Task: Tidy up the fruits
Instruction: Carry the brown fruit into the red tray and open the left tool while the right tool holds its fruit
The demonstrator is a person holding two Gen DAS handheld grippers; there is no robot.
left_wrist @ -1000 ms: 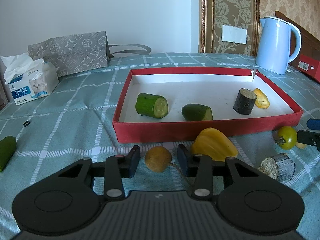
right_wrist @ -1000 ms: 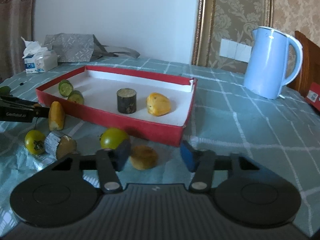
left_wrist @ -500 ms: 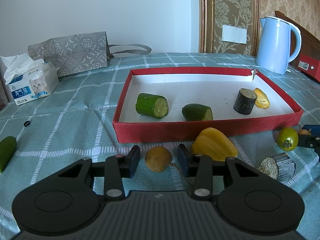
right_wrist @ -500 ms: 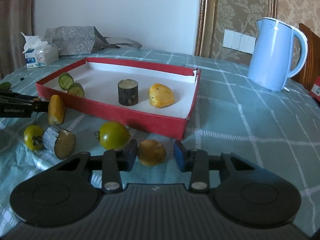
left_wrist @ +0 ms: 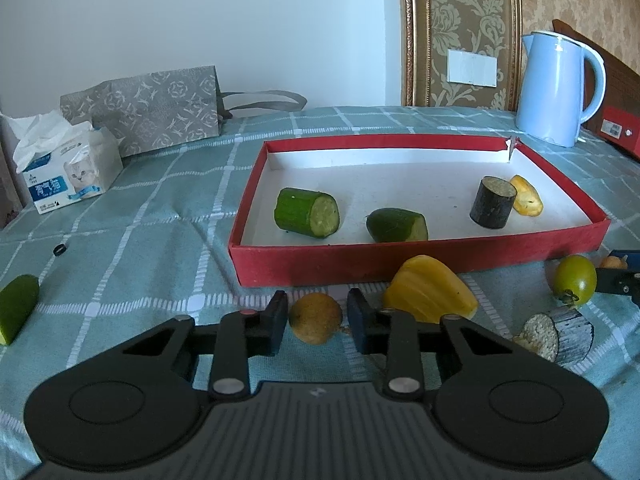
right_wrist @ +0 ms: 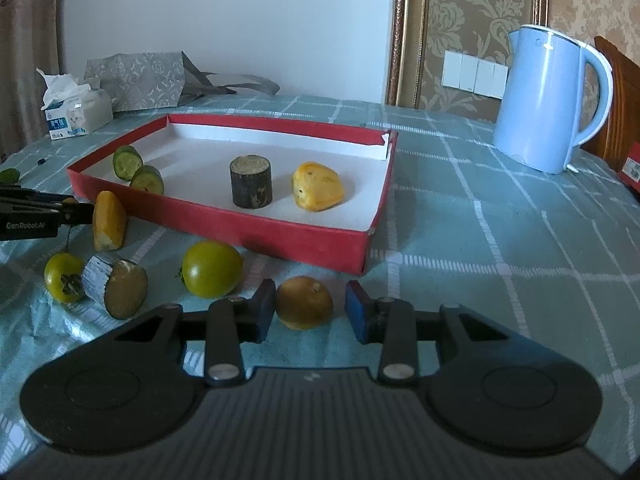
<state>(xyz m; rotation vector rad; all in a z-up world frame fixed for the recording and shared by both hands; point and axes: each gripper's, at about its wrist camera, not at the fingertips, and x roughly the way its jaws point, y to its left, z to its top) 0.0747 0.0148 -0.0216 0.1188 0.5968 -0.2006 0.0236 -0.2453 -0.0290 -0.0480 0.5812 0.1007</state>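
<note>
Supporting surface: table under a teal checked cloth [left_wrist: 132, 240]; cloth rumpled at the near left of the right wrist view. Directly on it: red tray [left_wrist: 420, 258] at centre; blue kettle [right_wrist: 548, 100] at the far right; tissue box [left_wrist: 70, 176] and grey patterned bag [left_wrist: 148, 112] at the far left; small dark ring [left_wrist: 60, 249] and a green wedge [left_wrist: 16, 306] at the left edge. Before the tray's near wall: round brown fruit [left_wrist: 316, 317]; yellow pepper piece [left_wrist: 430, 294]; green tomato [left_wrist: 574, 284]; cut dark cylinder [left_wrist: 558, 338] on its side; second brown fruit [right_wrist: 305, 302]; second tomato [right_wrist: 63, 277].
</note>
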